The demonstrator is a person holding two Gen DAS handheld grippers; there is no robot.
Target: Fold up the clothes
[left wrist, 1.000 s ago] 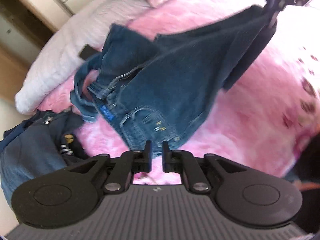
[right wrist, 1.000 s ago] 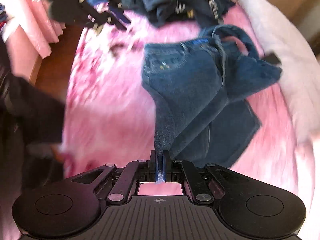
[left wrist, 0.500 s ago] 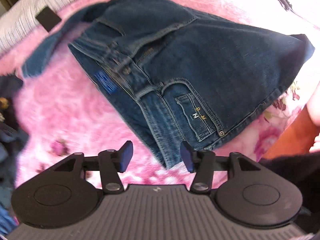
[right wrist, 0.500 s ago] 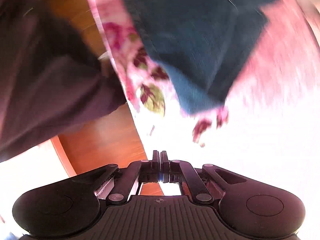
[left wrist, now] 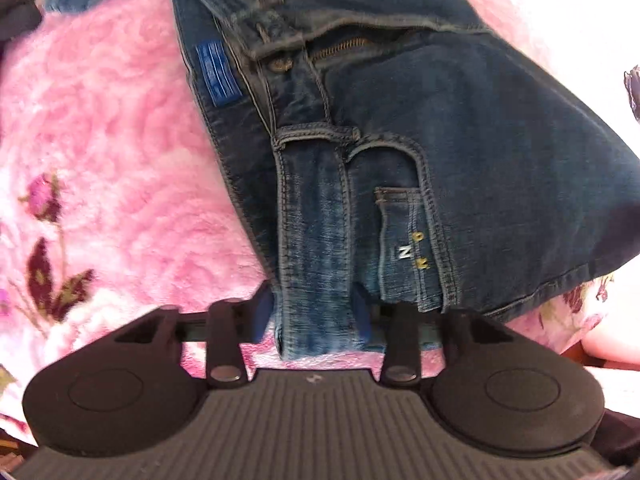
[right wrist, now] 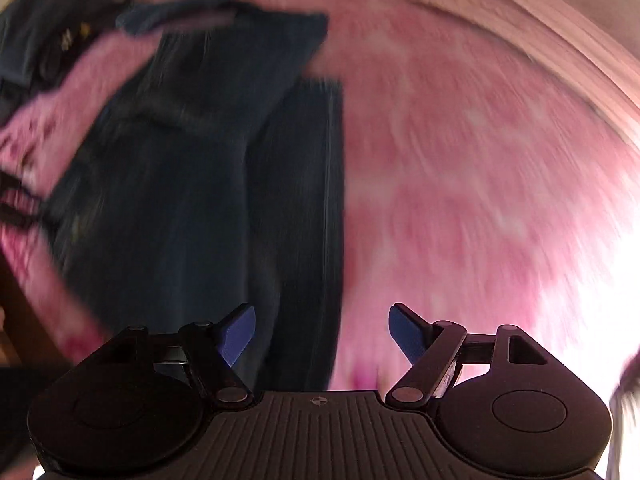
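Dark blue jeans (left wrist: 460, 128) lie folded on the pink floral blanket (left wrist: 120, 152), with the button, zip and a blue label showing. My left gripper (left wrist: 312, 316) is open, and the jeans' waistband end lies between its blue fingertips (left wrist: 262, 316). In the blurred right wrist view the jeans (right wrist: 192, 200) stretch away on the left. My right gripper (right wrist: 322, 332) is open just above them, with the edge of one leg between its fingers (right wrist: 240, 332) and nothing gripped.
A heap of other dark clothes (right wrist: 48, 40) sits at the far left of the bed. Pale bedding (right wrist: 520, 20) runs along the far side. The bed's edge and wooden floor (left wrist: 600, 356) show at the lower right of the left wrist view.
The jeans hung from my shut right gripper; now they lie on the blanket and that gripper is open. My left gripper opened and came down around the waistband.
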